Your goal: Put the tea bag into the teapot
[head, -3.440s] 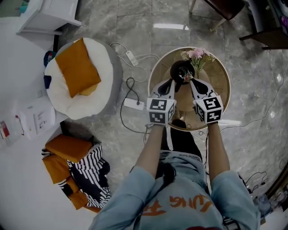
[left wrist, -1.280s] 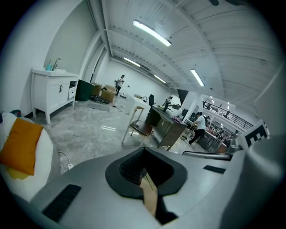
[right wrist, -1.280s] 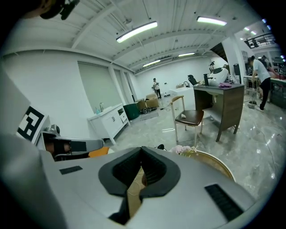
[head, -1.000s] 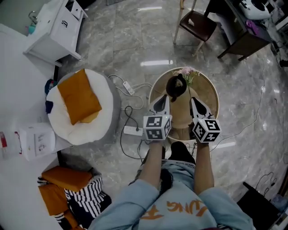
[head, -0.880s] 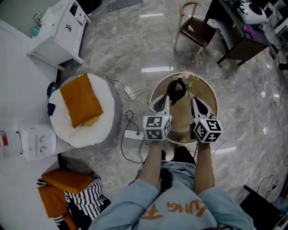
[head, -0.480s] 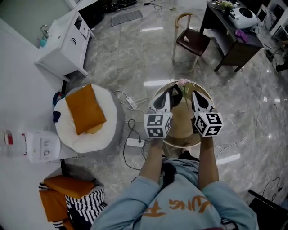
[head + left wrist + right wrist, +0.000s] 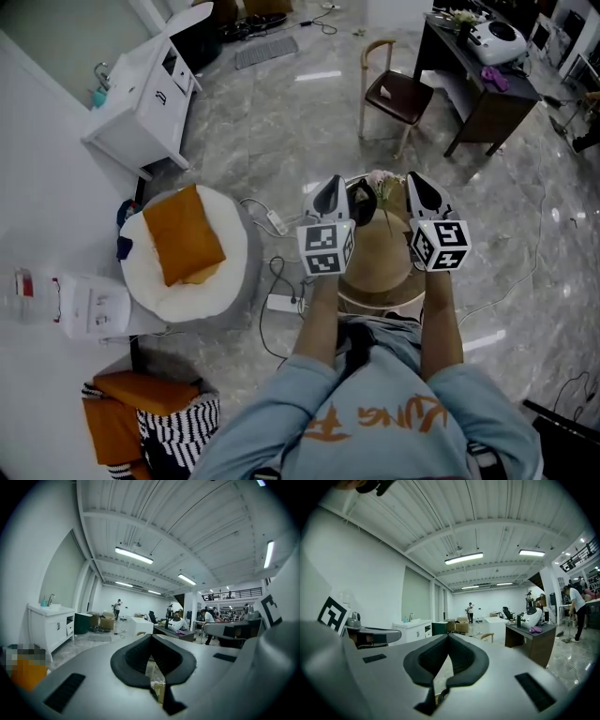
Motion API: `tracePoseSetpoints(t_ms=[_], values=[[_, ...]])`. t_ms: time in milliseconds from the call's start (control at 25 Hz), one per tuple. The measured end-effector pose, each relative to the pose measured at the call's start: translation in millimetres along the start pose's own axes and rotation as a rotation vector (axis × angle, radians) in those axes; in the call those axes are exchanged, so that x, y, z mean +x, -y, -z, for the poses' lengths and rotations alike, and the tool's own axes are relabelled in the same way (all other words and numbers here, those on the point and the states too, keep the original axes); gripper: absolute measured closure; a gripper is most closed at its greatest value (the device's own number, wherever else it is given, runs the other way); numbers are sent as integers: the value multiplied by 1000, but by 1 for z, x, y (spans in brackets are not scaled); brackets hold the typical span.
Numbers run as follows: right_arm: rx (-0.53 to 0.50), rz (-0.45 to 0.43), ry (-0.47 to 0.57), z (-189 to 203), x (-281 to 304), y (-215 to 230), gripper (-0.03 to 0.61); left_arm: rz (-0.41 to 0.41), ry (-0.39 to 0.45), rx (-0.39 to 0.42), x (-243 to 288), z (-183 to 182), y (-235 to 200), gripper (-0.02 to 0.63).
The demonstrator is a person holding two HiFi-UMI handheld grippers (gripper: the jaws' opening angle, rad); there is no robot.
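Partly, teapot [image 7: 362,200] hidden behind L gripper [image 7: 330,187].

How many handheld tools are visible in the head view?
2. The left tool hangs over the round table's left side, the right tool over its right side; both are shut.

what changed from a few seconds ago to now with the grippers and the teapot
Both the left gripper and the right gripper have drawn back from the teapot and risen well above the round table. They now point out level across the room, jaws together with nothing between them. The head view takes in more of the room. The teapot and the flowers stay on the table.
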State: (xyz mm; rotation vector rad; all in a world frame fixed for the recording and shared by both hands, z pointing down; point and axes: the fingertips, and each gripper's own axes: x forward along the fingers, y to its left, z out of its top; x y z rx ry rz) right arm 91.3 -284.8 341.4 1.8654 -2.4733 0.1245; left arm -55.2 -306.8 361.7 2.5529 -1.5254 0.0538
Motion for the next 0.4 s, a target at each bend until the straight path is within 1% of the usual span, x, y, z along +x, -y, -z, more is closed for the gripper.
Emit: tracePoseSetpoints(t_ms=[400], values=[[-19,-4,35,-15,12,0,566,-12,34,36,4,-23,-11,589]])
